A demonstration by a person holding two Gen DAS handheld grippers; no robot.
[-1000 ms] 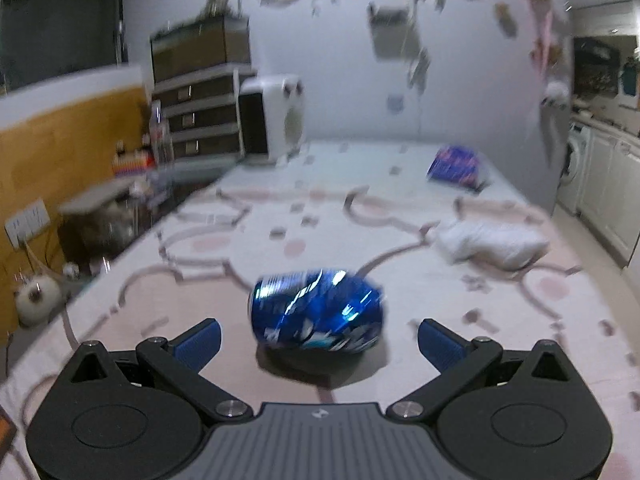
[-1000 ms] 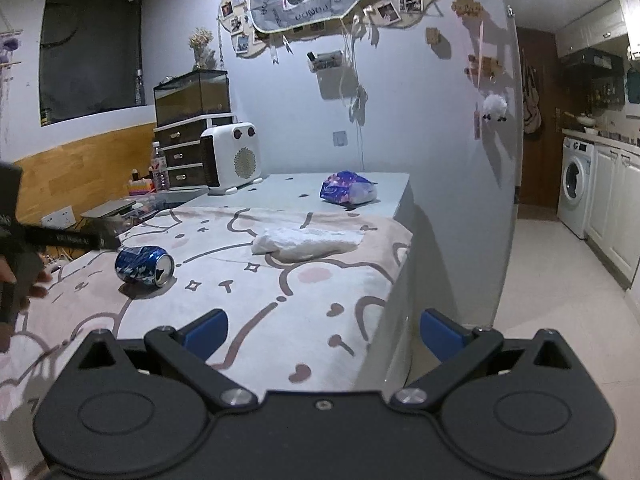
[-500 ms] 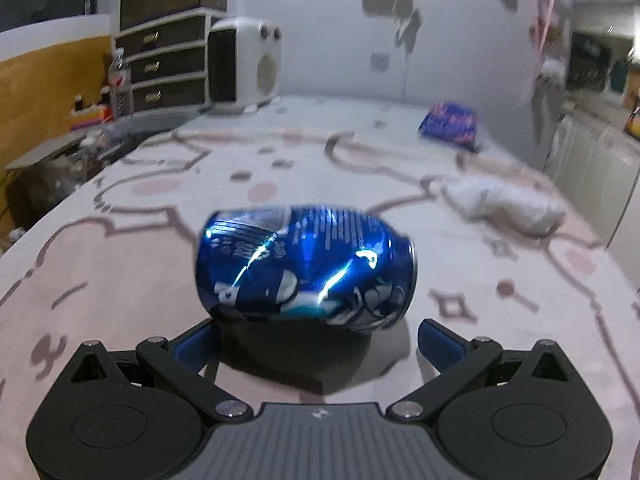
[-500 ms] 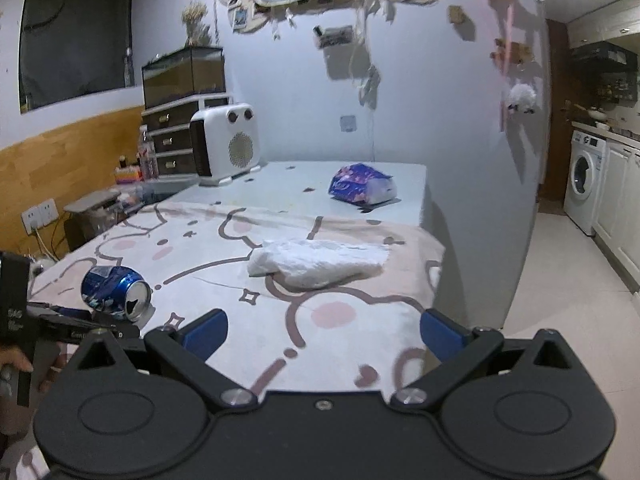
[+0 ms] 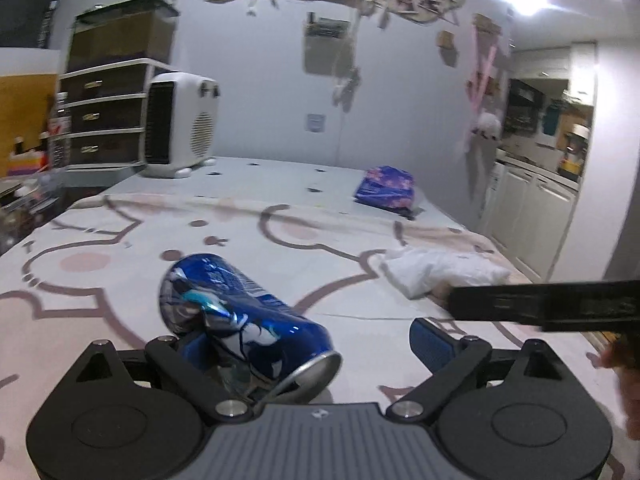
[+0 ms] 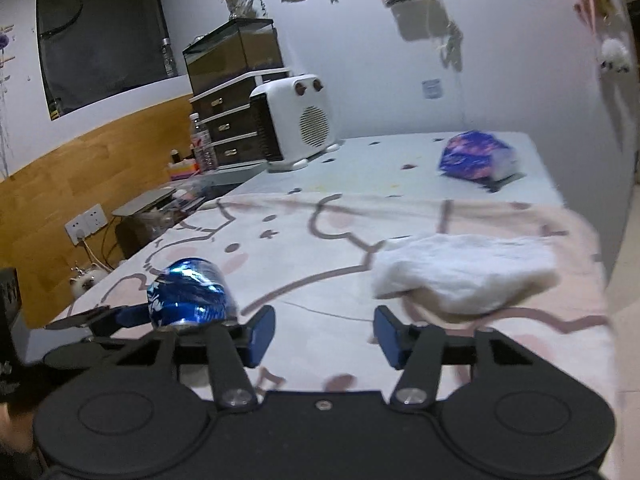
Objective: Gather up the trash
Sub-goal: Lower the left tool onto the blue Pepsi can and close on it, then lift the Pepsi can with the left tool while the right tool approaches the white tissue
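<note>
Between the fingers of the left tool [image 5: 310, 346] lies the dented blue aluminium drink can [image 5: 244, 320], on its side on the pink-and-white cartoon-print table cover [image 5: 100, 280]. Half a second ago it lay crosswise ahead of the blue pads; now it is angled, its open rim pointing back at the tool body and its side against the left pad, with a clear gap to the right pad. That tool is spread wide and grips nothing yet, so the can looks ready to be clamped. The right tool [image 6: 324, 336] has swung in close beside it, its jaws partly open and empty. Just ahead of it and to its right sits a crumpled white tissue wad [image 6: 460, 276], probably its own pickup. Farther ahead rests a purple-blue printed wrapper packet [image 6: 474, 160].
</note>
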